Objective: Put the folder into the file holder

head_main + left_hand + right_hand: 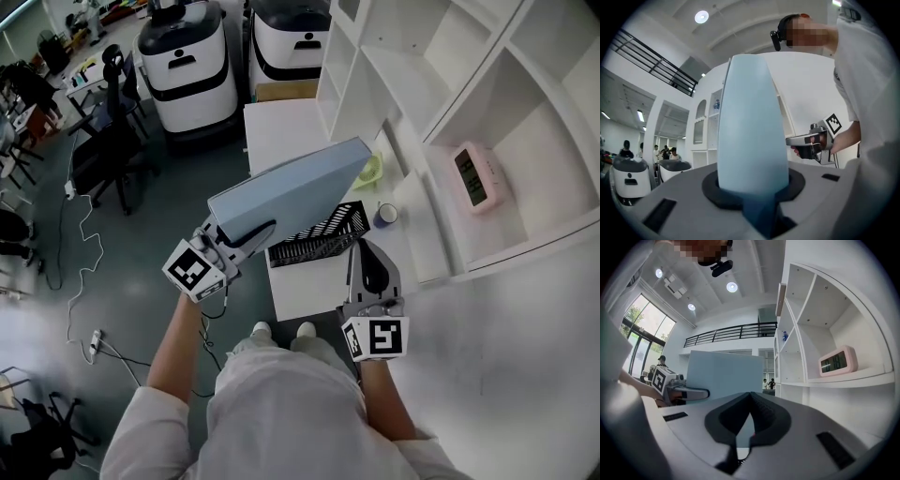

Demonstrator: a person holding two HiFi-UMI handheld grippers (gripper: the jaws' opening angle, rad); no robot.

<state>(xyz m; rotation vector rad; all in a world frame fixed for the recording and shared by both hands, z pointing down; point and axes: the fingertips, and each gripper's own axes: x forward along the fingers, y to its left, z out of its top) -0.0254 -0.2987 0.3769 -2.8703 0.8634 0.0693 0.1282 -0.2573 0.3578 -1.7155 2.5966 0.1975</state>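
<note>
Your left gripper [246,236] has its fingers pinched on a lower corner of the blue folder [291,192], which it holds aloft, slanting toward 2 o'clock over the black file holder [323,234] on the white surface [281,131]. Your right gripper [367,251], at the holder's 5 o'clock, has its fingers together and empty, probably ready to steady the holder.

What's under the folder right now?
The black mesh file holder on the white table lies below the blue folder held in the left claw. Its near side and right end show; its rear part and contents are covered.
</note>
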